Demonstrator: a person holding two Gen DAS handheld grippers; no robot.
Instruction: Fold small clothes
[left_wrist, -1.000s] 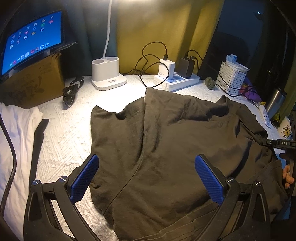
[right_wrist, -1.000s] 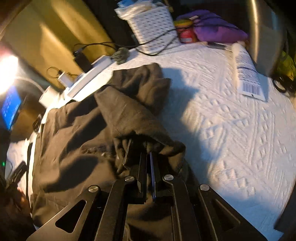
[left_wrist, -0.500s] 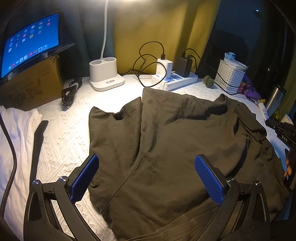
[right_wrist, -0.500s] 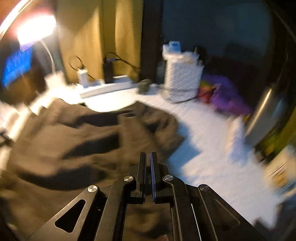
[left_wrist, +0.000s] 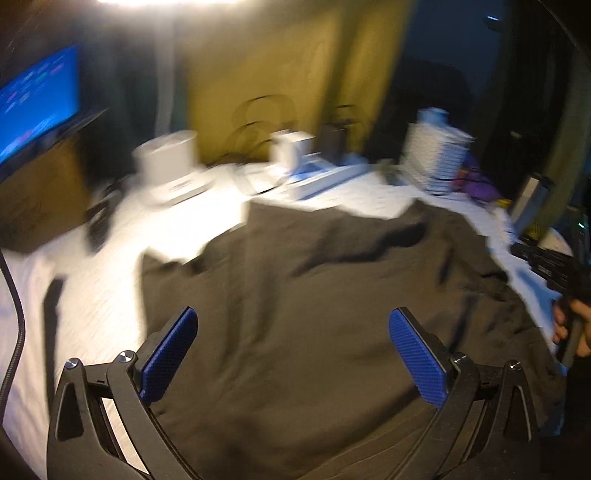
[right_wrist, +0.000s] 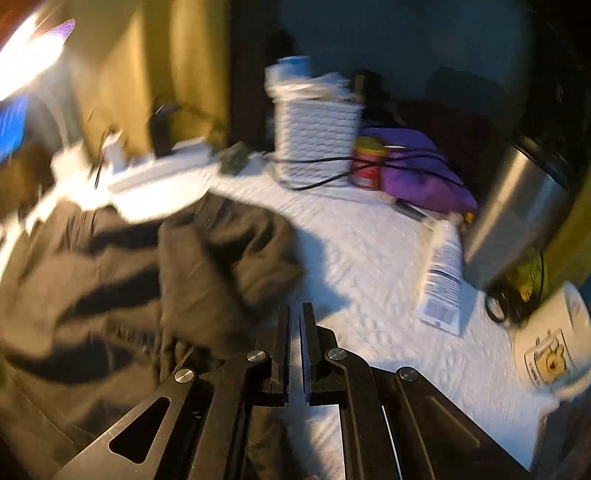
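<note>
Dark grey-brown garment (left_wrist: 314, 314) lies spread over the white textured cover (right_wrist: 388, 266) of the bench, filling most of the left wrist view. It is rumpled, with shadowed creases across the middle. One flap on its right side is turned over onto the body of the cloth, seen bunched in the right wrist view (right_wrist: 221, 258). No neat rectangle yet; the outer edges are uneven.

Left gripper (left_wrist: 295, 354): blue-padded fingers (left_wrist: 170, 354) spread wide above the near part of the garment, nothing between them, not visibly touching the cloth.

Right gripper (right_wrist: 294, 332): fingers drawn nearly together, only a thin slit between them, and nothing caught in it. It hangs just beside the garment's right edge, over bare cover. In the left wrist view the person's hand (left_wrist: 572, 325) shows at the far right, holding that tool.

Both views are motion-blurred, so fine folds are hard to read.

Progress, as a judgement: early. One side looks brought in; the opposite side and the lengthwise folds look still to do, plus smoothing the creases.

Clutter along the back: white basket (right_wrist: 314, 144), power strip (left_wrist: 317, 181), steel tumbler (right_wrist: 517, 214), a tube (right_wrist: 443, 280) lying flat. All well clear of the cloth.
</note>
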